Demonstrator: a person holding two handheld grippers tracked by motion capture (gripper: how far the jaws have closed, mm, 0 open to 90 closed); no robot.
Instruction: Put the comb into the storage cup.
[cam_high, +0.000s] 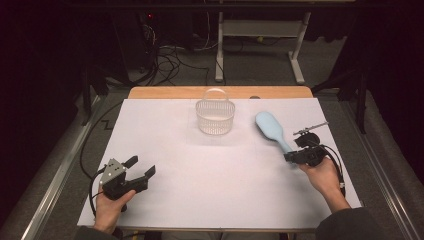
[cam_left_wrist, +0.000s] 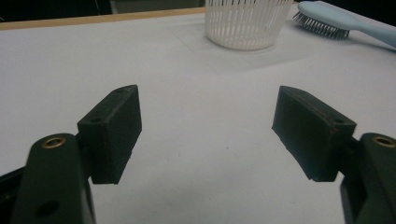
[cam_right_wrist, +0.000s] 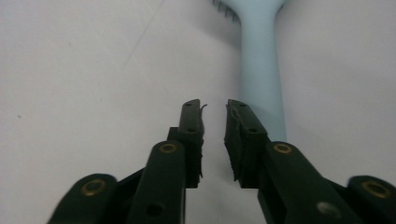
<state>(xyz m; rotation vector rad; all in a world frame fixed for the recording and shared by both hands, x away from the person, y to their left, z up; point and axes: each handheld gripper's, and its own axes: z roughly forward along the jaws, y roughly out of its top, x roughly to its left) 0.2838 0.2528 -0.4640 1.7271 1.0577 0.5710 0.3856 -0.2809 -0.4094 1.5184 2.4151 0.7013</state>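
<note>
A light blue hairbrush (cam_high: 268, 125) lies bristles down on the white table (cam_high: 200, 170) at the right, handle toward me. My right gripper (cam_high: 289, 158) sits at the handle's near end. In the right gripper view its jaws (cam_right_wrist: 215, 109) stand a narrow gap apart with nothing between them, and the hairbrush handle (cam_right_wrist: 259, 60) runs just to the right of them, partly behind the right jaw. A white slatted basket (cam_high: 215, 118) with a hoop handle stands at the middle back. My left gripper (cam_high: 142, 166) rests at the front left, open wide (cam_left_wrist: 208, 121) and empty, facing the basket (cam_left_wrist: 245, 23) and hairbrush (cam_left_wrist: 327, 14).
A wooden table edge (cam_high: 220, 92) shows beyond the white sheet. Past it are a dark floor, cables and a white desk frame (cam_high: 260, 30). Metal rails (cam_high: 55, 175) run along both sides of the table.
</note>
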